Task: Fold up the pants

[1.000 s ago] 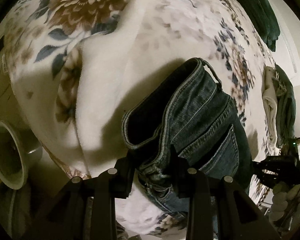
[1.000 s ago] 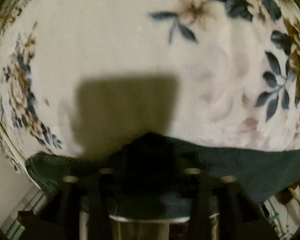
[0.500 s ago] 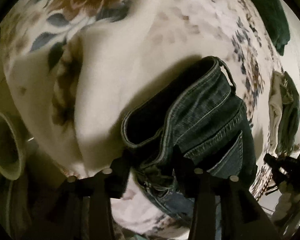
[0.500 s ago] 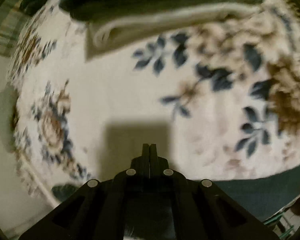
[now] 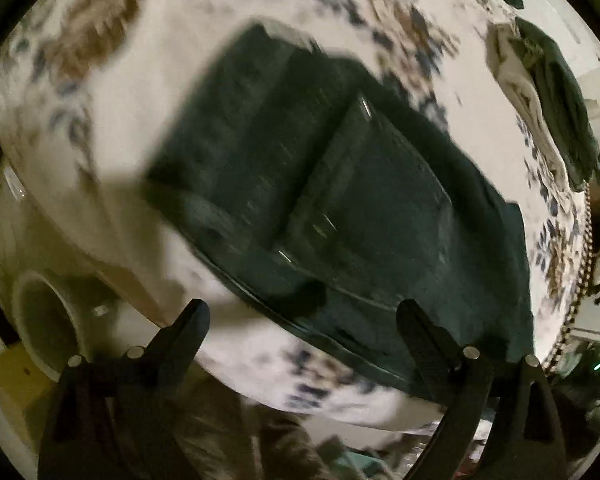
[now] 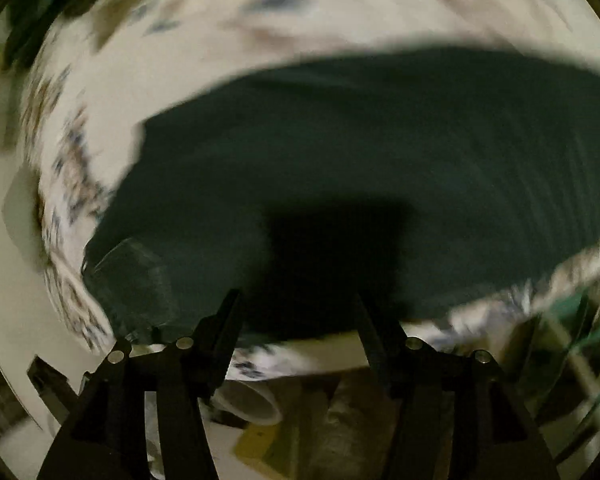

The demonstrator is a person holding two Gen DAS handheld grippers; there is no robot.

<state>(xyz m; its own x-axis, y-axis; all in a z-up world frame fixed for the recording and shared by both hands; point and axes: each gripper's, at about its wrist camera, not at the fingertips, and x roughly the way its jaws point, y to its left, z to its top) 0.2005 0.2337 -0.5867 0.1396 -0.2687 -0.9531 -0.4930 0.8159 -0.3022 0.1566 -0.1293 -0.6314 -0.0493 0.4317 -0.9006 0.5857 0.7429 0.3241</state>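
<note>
Both claws, left gripper (image 5: 302,312) & right gripper (image 6: 298,304), had let go, wide open, holding nothing; pants (image 5: 340,184) lay flat on blanket (image 5: 140,100), fold prob. done.

I see dark blue denim pants (image 5: 340,184) with lighter seam stitching, nearly black-green in my right view (image 6: 380,160). Under them a cream fleece blanket (image 5: 148,92) printed with brown flowers and navy-blue leaves. My black plastic left gripper (image 5: 302,316) and black right gripper (image 6: 298,304) carry silver screw heads. Dark green cloth over off-white fabric (image 5: 548,84) at far edge.
</note>
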